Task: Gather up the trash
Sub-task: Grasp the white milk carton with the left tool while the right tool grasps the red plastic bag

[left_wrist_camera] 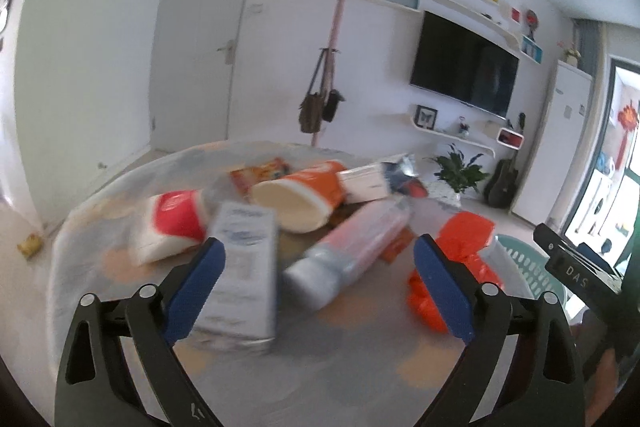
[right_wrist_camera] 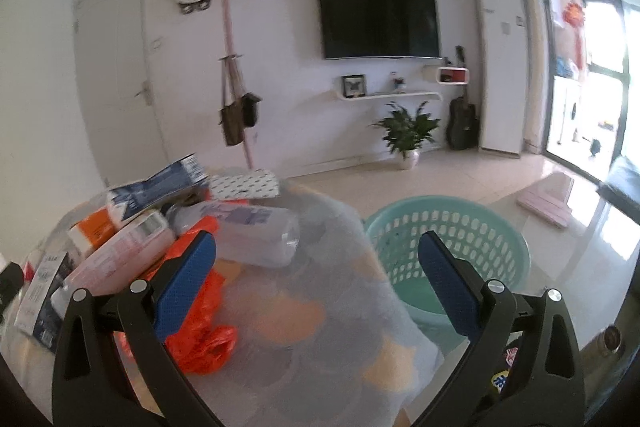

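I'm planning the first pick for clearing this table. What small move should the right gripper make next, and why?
Probably ease the right gripper left and down toward the orange plastic bag. Both grippers look open and empty, that bag lies nearest the right one's left finger at the table's edge, and the green basket stands just beside the table for dropping.

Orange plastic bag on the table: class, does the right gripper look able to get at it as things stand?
Probably yes. The right gripper is open, and the orange plastic bag lies beside its left finger on the table, nothing on top of it.
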The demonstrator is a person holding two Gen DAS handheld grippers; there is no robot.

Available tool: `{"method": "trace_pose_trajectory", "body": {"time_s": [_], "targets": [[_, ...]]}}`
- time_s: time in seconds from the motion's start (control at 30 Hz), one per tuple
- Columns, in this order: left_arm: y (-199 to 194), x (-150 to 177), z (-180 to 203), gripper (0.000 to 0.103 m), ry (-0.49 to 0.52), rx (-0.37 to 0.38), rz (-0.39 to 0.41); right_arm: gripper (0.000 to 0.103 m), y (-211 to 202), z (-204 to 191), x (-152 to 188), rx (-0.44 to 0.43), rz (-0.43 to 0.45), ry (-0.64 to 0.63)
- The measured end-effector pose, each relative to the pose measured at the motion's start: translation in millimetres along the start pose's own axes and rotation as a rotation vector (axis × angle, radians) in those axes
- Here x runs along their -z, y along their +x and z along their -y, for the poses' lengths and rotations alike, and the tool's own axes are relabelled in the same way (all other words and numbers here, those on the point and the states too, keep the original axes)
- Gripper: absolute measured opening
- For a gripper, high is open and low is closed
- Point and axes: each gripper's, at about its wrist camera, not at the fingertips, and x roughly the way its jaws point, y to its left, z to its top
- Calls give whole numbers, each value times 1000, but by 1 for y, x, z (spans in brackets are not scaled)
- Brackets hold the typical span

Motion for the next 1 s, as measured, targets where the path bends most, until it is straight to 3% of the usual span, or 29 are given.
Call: {"method": "trace_pose_trajectory", "body": {"time_s": [0.2,0.33,0.4,0.53,0.87,1.0], "targets": [[7,-2,-33,86,-67,-6,-104,96,3,-23,-5,-132,-129,-48],[25,-12,-48,84,-105,58,-193,90,5,-36,0,-168,-177,-76],[35,-15,-48,84,-92,68,-232,90,5,-39,0,-189,-198,-80],[69,-18,-40,83,3,2,-375,90,13,-51,2,-253,-269,-79],[79,-19,-46,79,-13,18,-412,90,47,-70,11,-271,-382,-93],[85,-11,-57,75,9,-25,-454,90,54,-71,14,-265,-403,-96]]}}
